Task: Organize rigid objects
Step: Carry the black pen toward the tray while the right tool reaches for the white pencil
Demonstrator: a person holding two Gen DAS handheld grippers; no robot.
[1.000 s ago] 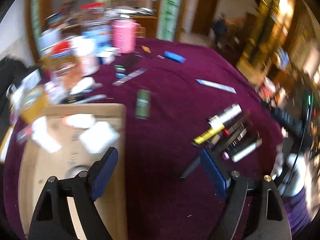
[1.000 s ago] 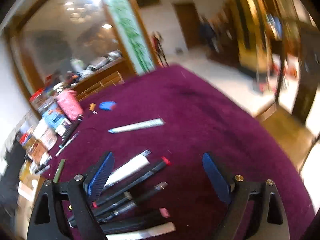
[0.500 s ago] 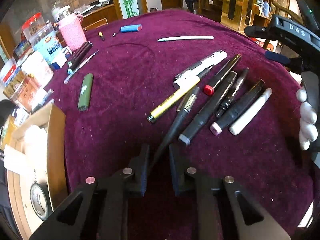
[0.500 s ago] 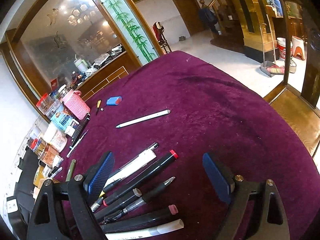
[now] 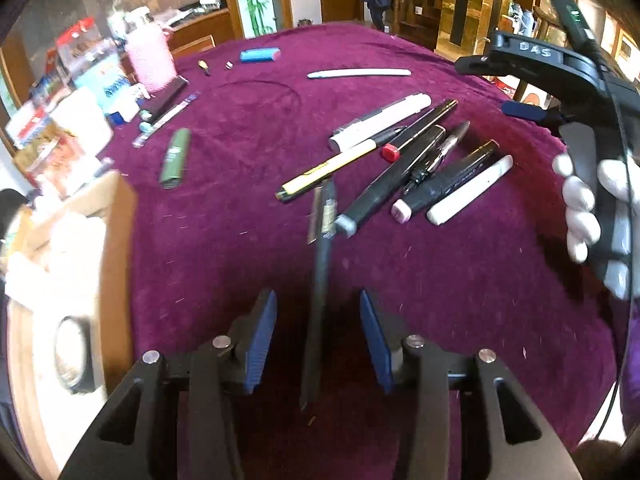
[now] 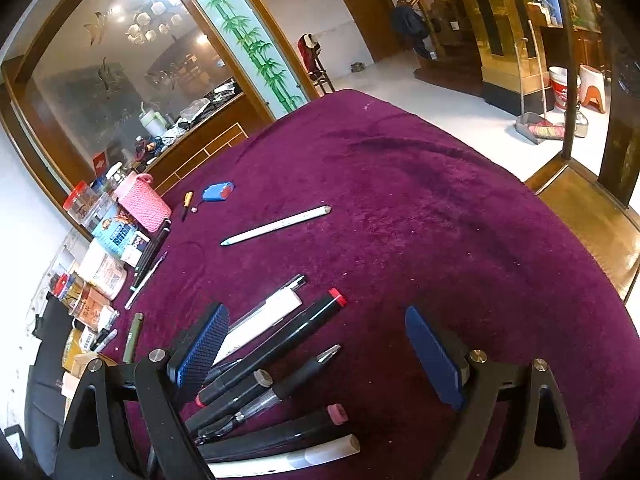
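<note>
A row of pens and markers (image 5: 404, 160) lies on the purple tablecloth (image 5: 240, 240): a yellow pen (image 5: 328, 168), black markers and a white marker (image 5: 468, 190). A dark pen (image 5: 322, 264) rests on the cloth and runs back between the pads of my left gripper (image 5: 318, 336). Its jaws are opening and neither pad touches the pen. My right gripper (image 6: 314, 320) stands wide open just above the far end of the same row (image 6: 280, 360), holding nothing. In the left wrist view a gloved hand (image 5: 580, 208) holds it at the right.
A cardboard box (image 5: 116, 216) with white packets stands at the left edge. Jars, a pink cup (image 5: 150, 60), a green pen (image 5: 176, 156), a white pen (image 5: 360, 74) and a blue lighter (image 5: 259, 55) lie farther back. The table edge drops off at the right (image 6: 580, 280).
My left gripper came down over the dark pen, shut on it half a second ago, and has now parted its jaws. The right gripper has stayed put and open.
</note>
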